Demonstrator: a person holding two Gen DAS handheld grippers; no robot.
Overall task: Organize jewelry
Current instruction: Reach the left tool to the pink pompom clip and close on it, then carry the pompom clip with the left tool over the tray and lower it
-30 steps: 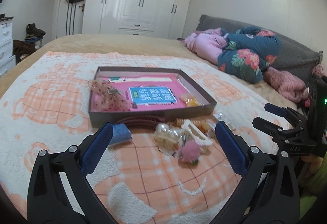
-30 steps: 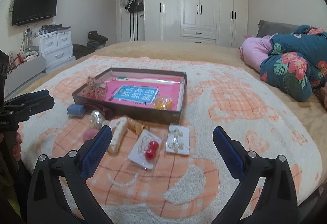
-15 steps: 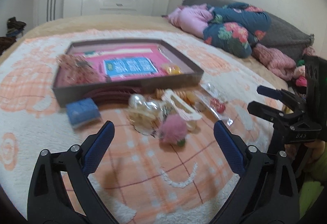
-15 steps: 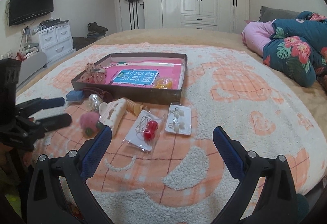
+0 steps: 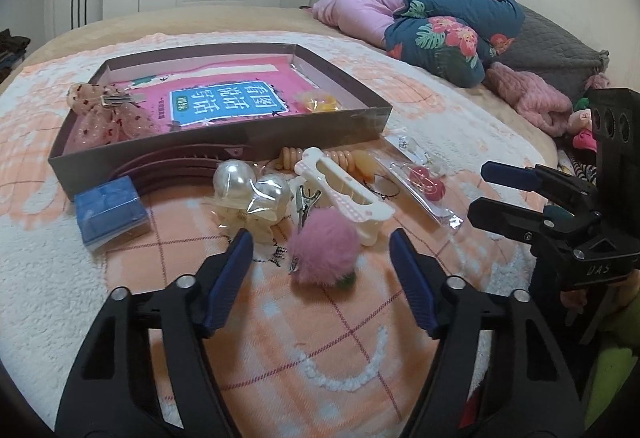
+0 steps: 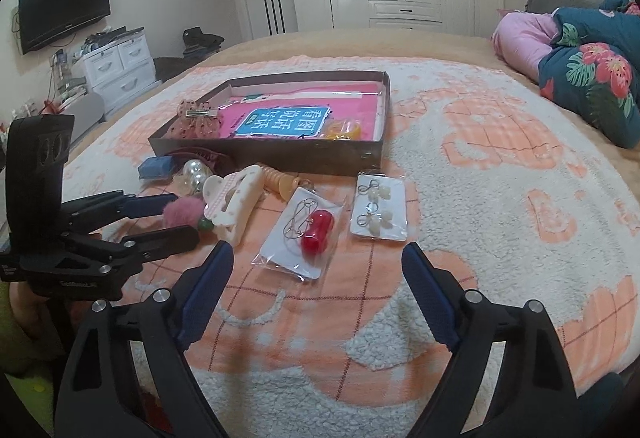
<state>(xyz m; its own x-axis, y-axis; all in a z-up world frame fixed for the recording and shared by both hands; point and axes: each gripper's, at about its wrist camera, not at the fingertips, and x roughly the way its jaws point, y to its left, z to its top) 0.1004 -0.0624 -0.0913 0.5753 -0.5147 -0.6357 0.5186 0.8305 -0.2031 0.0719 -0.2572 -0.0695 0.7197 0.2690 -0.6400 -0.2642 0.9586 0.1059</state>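
Closing left gripper (image 5: 321, 244) around the pompom (image 5: 323, 252) on the bed (image 5: 360, 350), pads not yet touching, right gripper (image 6: 318, 256) closing empty above the red earrings (image 6: 316, 232); risks snagging the adjacent clip (image 5: 306, 200).

Beside your brown box (image 5: 224, 134) with its pink lining: a pink pompom (image 5: 322, 252), blue pad (image 5: 110, 210), cream claw clip (image 5: 344, 194), red beads (image 6: 318, 234), on peach-and-white checked blanket (image 6: 500, 142).

Both grippers, the left gripper (image 5: 321, 238) and the right gripper (image 6: 317, 250), are built of black plastic arms, fitted with blue ribbed pads (image 5: 228, 280) and silver screws (image 5: 185, 281).
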